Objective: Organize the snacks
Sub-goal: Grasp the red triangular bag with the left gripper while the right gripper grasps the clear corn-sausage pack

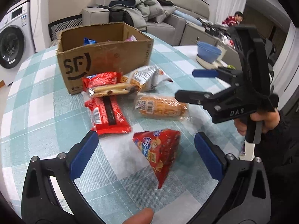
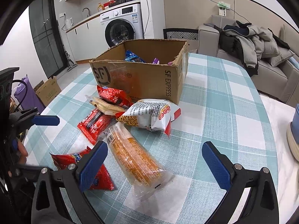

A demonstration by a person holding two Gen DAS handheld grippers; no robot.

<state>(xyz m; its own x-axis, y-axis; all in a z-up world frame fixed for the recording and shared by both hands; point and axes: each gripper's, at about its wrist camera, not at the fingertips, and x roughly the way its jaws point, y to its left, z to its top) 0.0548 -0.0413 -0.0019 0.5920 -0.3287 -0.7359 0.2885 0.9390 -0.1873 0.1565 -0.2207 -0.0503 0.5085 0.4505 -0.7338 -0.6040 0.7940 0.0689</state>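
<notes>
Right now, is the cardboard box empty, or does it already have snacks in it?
Not empty. The cardboard box is open at the top, and a blue packet and a purple one show inside.

We see a teal-and-white checked tablecloth (image 2: pixel 224 97), a brown cardboard box (image 2: pixel 142 80) printed black, red snack packets (image 1: pixel 108 115), an orange wrapped roll (image 2: pixel 132 155) and blue gripper pads (image 1: pixel 84 155).

We see glossy plastic snack wrappers (image 2: pixel 147 114), a matt cardboard box (image 2: pixel 142 78) and a woven checked tablecloth (image 2: pixel 224 112).
</notes>
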